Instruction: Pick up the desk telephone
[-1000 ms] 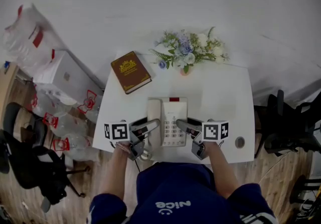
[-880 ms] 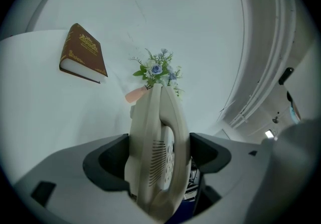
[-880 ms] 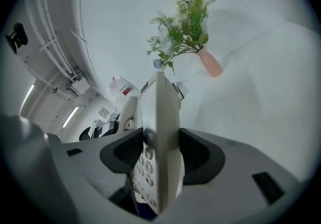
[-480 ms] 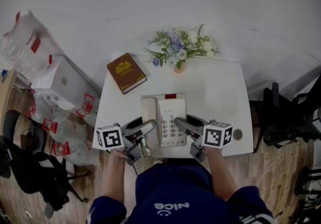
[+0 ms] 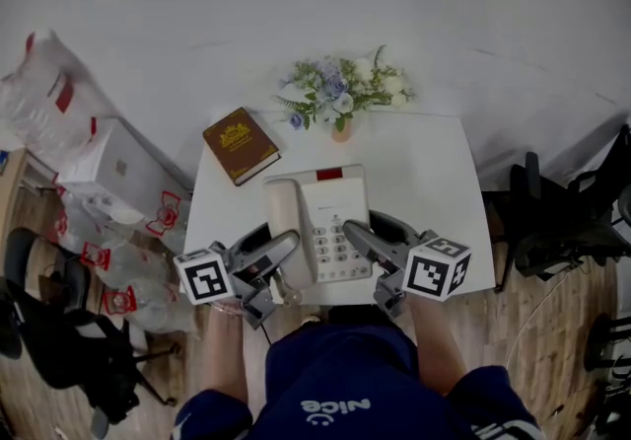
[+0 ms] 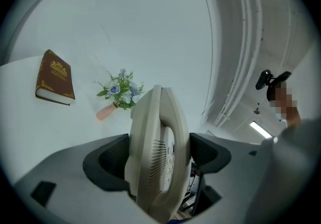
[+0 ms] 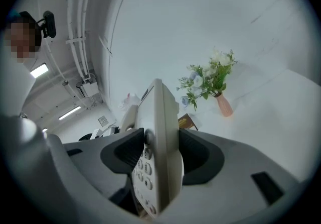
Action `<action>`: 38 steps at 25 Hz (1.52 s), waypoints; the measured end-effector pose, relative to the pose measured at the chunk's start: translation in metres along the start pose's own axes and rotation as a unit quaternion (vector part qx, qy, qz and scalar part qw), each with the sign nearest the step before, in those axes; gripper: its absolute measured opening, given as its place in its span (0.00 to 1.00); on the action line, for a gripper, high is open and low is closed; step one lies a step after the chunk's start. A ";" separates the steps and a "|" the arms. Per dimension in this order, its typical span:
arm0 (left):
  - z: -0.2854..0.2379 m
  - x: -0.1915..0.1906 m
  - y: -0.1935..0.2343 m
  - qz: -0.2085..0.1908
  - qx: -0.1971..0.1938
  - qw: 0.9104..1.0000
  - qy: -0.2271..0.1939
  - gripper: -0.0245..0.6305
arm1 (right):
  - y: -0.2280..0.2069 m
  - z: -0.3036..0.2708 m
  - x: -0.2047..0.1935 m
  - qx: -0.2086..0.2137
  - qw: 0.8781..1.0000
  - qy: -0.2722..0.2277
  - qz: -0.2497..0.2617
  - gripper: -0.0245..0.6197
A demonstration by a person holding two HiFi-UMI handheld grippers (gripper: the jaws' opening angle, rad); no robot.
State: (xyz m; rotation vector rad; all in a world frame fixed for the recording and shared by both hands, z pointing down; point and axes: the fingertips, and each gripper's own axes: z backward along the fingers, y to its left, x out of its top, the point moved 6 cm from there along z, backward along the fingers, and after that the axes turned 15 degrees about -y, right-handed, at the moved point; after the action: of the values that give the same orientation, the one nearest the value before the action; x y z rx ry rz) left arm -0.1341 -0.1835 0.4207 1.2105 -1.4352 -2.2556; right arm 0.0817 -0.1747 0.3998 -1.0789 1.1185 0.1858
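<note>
While both grippers clamp it, the desk telephone (image 5: 320, 221) sits btwn them over the near part of the white worktop (image 5: 424, 182). The left gripper (image 5: 281, 260) has its jaws shut on the handset (image 5: 283, 231) side. The right gripper (image 5: 360, 241) has its jaws shut on the keypad side. Each carries a marker cube (image 5: 205, 276) at its rear, w/ the person's hands mostly hidden beneath.

In the left gripper view the phone is edge-on btwn dark, cupped jaw pads: smooth cream plastic, rounded shell, slotted grille, a few keys peeking through. In the right gripper view the body is a thin flat slab, w/ rows of small round buttons facing one pad. Both views cut off the phone's near end at the frame bottom. Can't tell whether its underside is clear of the worktop.

Beyond the left jaws and off to their outer side lies a brown hardback book (image 5: 240, 144) w/ gold embossing. Straight past both jaws, at the worktop's far edge by the white wall, a bunch of blue & white flowers (image 5: 340, 98) stands in a small pink vase (image 5: 341, 130).

Off the worktop, out past the left gripper, are crinkly clear plastic bags (image 5: 59, 83) w/ red print and a white box (image 5: 118, 167). Black chairs (image 5: 562, 221) flank both sides on the wood floor (image 5: 552, 349).
</note>
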 end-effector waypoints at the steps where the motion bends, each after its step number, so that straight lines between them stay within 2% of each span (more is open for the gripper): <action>1: 0.000 0.003 -0.006 -0.010 -0.004 1.000 0.000 0.62 | 0.005 0.001 0.004 0.005 1.000 -0.008 0.003 0.40; 6: -0.002 0.021 -0.043 -0.069 -0.034 0.997 -0.007 0.62 | 0.028 0.008 0.022 0.033 0.998 -0.043 0.017 0.40; 14: -0.004 0.036 -0.086 -0.103 -0.063 0.992 -0.032 0.62 | 0.058 0.016 0.053 0.067 0.993 -0.085 0.051 0.40; 28: -0.016 0.049 -0.139 -0.144 -0.111 0.981 -0.065 0.62 | 0.091 0.033 0.100 0.106 0.978 -0.146 0.104 0.40; 38: -0.024 0.062 -0.147 -0.151 -0.124 0.978 -0.077 0.62 | 0.097 0.028 0.117 0.117 0.972 -0.163 0.120 0.40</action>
State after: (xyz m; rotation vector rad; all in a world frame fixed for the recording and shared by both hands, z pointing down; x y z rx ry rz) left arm -0.1207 -0.1594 0.2618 1.2654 -1.0264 -2.6881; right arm 0.0963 -0.1471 0.2488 -0.6712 0.9424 0.3982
